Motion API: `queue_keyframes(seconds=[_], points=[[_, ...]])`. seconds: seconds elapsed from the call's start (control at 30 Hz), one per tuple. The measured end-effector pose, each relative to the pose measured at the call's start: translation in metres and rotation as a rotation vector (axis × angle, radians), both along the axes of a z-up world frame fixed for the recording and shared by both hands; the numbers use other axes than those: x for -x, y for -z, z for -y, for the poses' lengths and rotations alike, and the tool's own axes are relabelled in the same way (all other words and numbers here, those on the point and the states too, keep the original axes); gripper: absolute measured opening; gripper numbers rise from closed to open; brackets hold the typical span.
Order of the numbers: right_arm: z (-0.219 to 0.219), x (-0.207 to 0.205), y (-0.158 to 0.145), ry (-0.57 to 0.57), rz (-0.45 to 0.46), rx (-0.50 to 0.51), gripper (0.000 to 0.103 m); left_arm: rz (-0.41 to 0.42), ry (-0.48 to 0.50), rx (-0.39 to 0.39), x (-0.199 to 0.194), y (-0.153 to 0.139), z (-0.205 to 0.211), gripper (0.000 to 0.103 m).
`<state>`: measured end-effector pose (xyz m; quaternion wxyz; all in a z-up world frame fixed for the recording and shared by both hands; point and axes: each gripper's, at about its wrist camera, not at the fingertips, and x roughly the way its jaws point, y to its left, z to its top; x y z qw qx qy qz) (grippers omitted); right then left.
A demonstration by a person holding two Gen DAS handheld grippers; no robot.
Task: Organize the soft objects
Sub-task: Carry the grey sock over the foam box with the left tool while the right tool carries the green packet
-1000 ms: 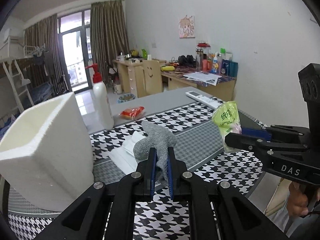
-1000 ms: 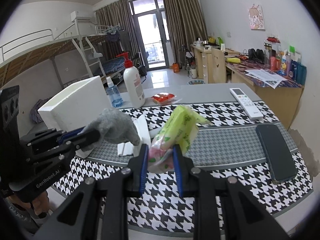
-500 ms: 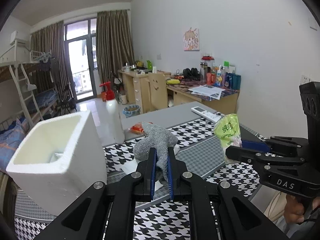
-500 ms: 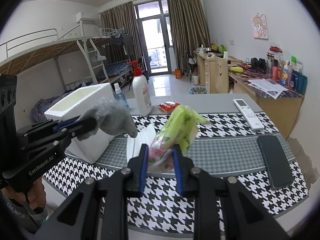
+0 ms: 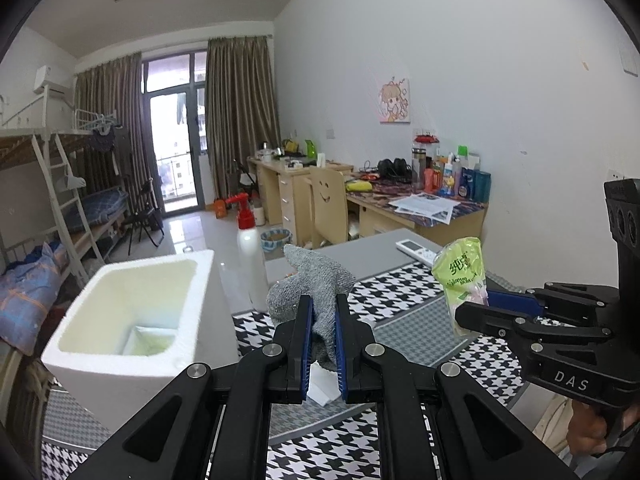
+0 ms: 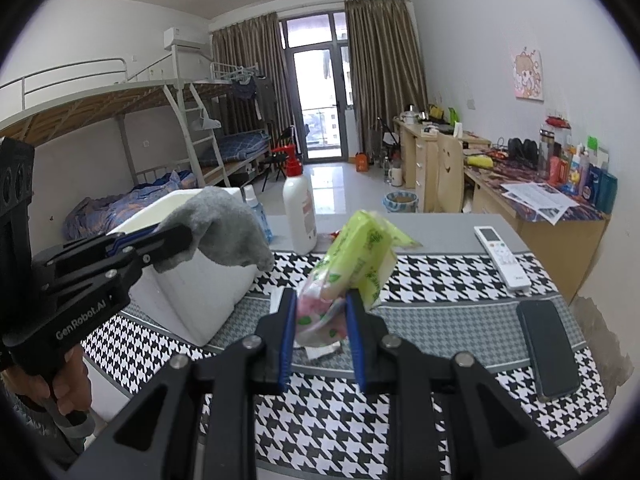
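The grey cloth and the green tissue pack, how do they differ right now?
The grey cloth is plain knit fabric, drooping limp from the left gripper; the green tissue pack is glossy printed plastic, holding its shape in the right gripper. The cloth is pinched thin, the pack bulges between wider jaws. Both are held above the table.

The right tongs (image 5: 476, 312) carry "DAS" on their black body; the left tongs (image 6: 188, 236) carry "GenRobot.AI". The green print on the tissue pack (image 5: 462, 276) they grip is too small to read.
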<state>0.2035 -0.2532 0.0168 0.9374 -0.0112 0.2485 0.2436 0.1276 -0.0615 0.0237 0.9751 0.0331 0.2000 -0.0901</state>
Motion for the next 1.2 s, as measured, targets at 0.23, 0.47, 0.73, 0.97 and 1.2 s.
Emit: queue_keyframes(seconds=[0.23, 0.47, 0.73, 0.97, 1.2], points=[[-0.009, 0.001, -0.008, -0.014, 0.023, -0.004, 0.028, 0.023, -0.021, -0.007, -0.001, -0.008, -0.003, 0.011], [-0.018, 0.001, -0.016, -0.031, 0.046, -0.002, 0.028, 0.051, -0.038, -0.016, -0.003, -0.016, -0.009, 0.011], [-0.028, -0.003, -0.021, -0.058, 0.065, -0.007, 0.028, 0.07, -0.054, -0.033, -0.008, -0.022, -0.018, 0.011], [-0.037, -0.008, -0.025, -0.078, 0.068, -0.02, 0.028, 0.084, -0.067, -0.025, -0.013, -0.027, -0.025, 0.011], [-0.053, -0.012, -0.029, -0.107, 0.081, -0.021, 0.028, 0.097, -0.1, -0.018, -0.014, -0.032, -0.038, 0.011]])
